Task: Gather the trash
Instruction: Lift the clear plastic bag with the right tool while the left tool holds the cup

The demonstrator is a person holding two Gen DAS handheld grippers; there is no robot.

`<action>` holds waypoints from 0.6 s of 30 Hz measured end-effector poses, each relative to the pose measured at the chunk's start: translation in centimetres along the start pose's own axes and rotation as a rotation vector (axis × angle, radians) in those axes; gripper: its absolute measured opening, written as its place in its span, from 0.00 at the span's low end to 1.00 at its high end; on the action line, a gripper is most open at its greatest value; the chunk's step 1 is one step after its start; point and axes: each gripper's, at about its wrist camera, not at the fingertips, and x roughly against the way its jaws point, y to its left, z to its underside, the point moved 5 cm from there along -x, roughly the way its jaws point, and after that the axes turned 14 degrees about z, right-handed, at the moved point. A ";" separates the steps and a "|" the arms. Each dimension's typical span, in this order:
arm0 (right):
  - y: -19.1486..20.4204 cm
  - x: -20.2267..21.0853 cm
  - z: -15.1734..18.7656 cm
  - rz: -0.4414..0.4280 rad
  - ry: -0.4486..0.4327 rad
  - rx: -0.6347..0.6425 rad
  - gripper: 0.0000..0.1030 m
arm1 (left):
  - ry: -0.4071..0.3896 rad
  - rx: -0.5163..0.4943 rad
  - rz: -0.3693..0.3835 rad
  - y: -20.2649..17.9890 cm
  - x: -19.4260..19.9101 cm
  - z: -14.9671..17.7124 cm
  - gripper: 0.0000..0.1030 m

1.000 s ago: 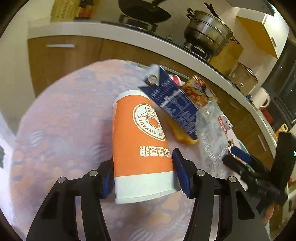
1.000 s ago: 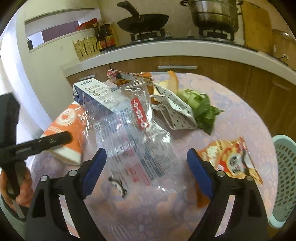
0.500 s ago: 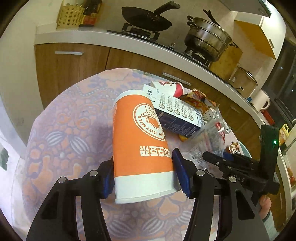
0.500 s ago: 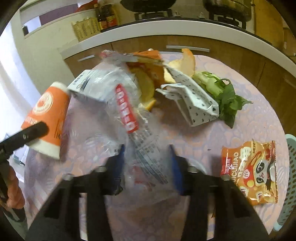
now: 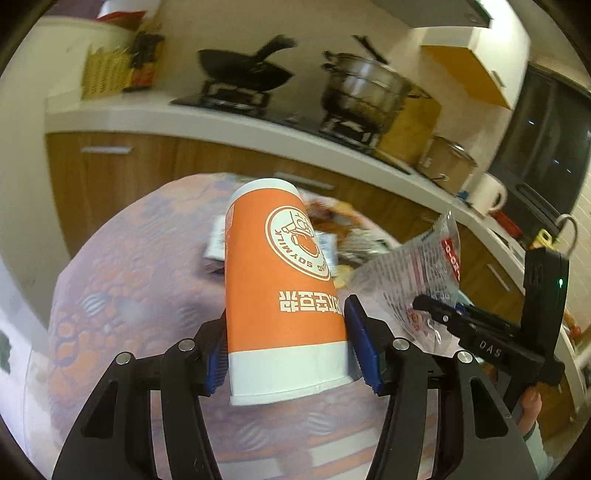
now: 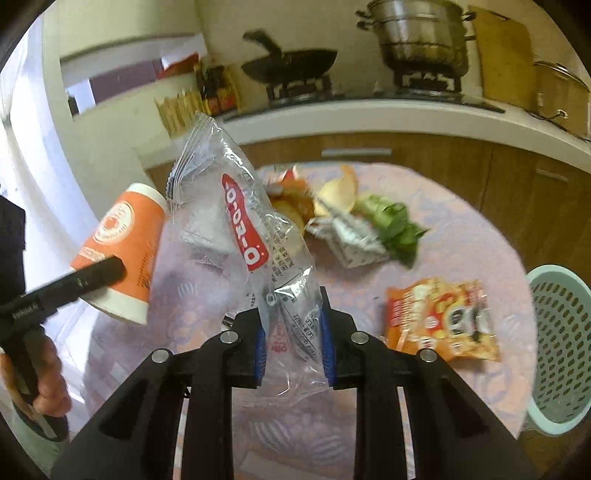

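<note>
Orange cup (image 5: pixel 284 295) pinched above desk (image 6: pixel 461 236) by left fingers (image 5: pixel 218 354); clear wrapper (image 6: pixel 251 236) beside cup, right fingers (image 6: pixel 325 332) just closing on it.

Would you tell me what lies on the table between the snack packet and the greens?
Only bare tablecloth separates the snack packet from the greens, seen in the right wrist view.

The cup (image 5: pixel 280 288) looked like matt paper, orange with white bands. The wrapper (image 6: pixel 255 251) was clear, crinkled, glossy plastic. The snack bag (image 6: pixel 443 321) was shiny foil-like plastic. The basket (image 6: pixel 561 350) was pale perforated plastic. The pot (image 6: pixel 421 33) was polished metal, the cabinets (image 5: pixel 122 173) smooth wood grain.
</note>
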 end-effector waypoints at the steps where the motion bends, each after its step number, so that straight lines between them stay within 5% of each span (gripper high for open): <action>1: -0.8 0.8 -0.3 -0.002 -0.012 -0.015 0.20 | 0.002 -0.009 0.008 -0.6 -0.2 -0.1 0.53; 7: -5.0 3.0 -0.6 -0.077 0.008 -0.129 0.20 | 0.015 -0.054 0.063 -3.8 -1.9 -0.5 0.53; 18: -17.4 6.2 0.4 0.139 -0.067 -0.319 0.20 | 0.099 -0.177 0.168 -11.7 -8.3 -1.9 0.54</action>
